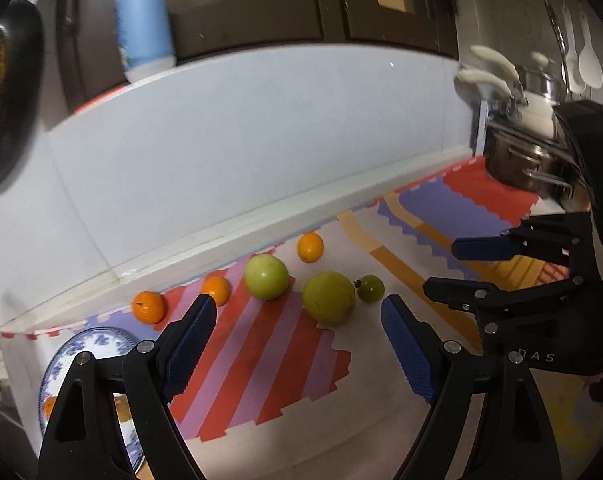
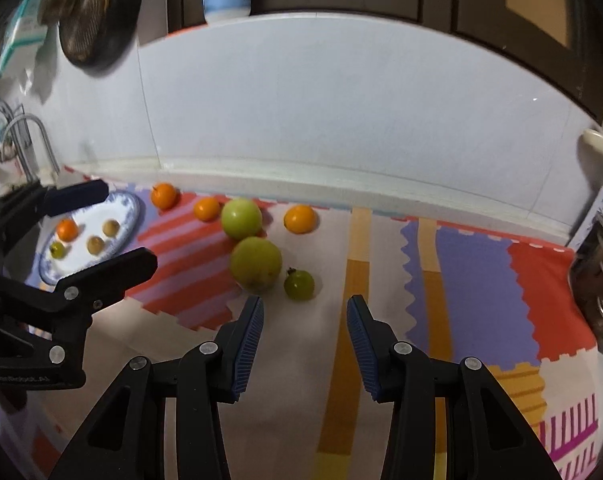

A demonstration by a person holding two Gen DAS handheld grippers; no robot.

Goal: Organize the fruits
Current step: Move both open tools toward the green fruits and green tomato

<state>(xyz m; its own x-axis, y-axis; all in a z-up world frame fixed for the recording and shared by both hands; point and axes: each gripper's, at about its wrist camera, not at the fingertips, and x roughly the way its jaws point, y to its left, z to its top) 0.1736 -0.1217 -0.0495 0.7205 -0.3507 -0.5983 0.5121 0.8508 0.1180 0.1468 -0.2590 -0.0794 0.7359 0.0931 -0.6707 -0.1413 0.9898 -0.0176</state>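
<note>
On the patterned foam mat (image 2: 473,280) of red, lilac and orange panels lie 3 small round oranges (image 2: 164,195), 2 large yellow-green apples (image 2: 256,264) and 1 small green fruit with a dark stalk (image 2: 299,285). The fruits sit in a loose cluster near the white tiled wall (image 2: 341,112), the 2 apples just beside each other. A blue-and-white patterned china plate (image 2: 131,210) to the left holds 1 orange and what look like 3 smaller fruits, blurred. The left gripper (image 1: 297,312) stands wide open, empty, above the mat before the apples. The right gripper (image 2: 305,312) is open more narrowly, also empty, the small green fruit just ahead of it.
</note>
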